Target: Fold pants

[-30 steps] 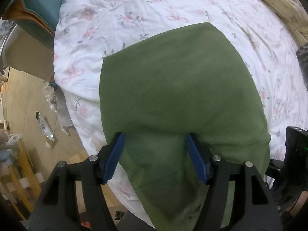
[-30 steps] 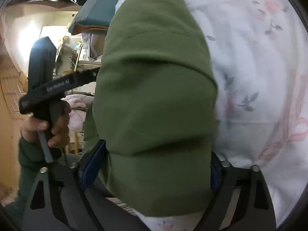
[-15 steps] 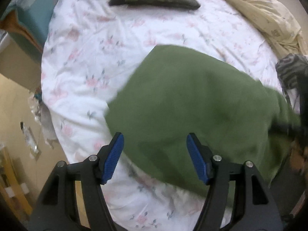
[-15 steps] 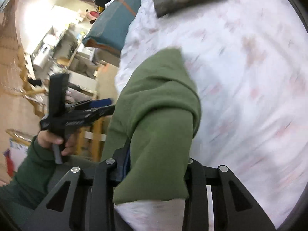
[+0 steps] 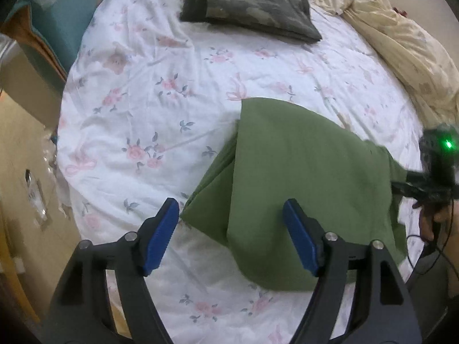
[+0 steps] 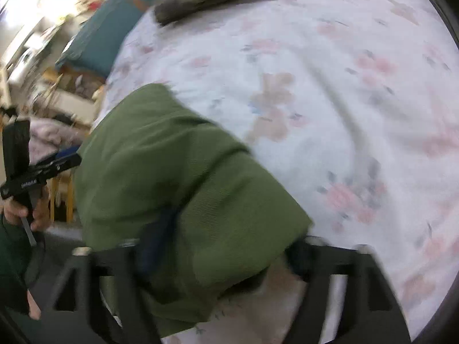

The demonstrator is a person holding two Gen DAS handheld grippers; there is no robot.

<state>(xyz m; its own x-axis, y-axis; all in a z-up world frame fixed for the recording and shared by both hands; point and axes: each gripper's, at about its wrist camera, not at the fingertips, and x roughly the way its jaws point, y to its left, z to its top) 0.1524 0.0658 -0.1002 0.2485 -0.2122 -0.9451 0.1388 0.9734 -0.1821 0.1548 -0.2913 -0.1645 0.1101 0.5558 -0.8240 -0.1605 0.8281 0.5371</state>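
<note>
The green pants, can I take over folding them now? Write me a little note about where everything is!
Left gripper: open, holding nothing, just above the near edge of the green pants.
Right gripper: fabric lies between its fingers; too blurry to tell if it is clamped.
The pants lie folded over in layers on the floral bed sheet.
A folded camouflage garment sits at the far side.
Done: a fold or two. Left: tidy the uneven edges, perhaps one more fold.

A floral-sheeted bed (image 5: 149, 109) carries folded green pants (image 5: 301, 177), a camouflage garment (image 5: 252, 3) and a cream blanket (image 5: 401, 43).
</note>
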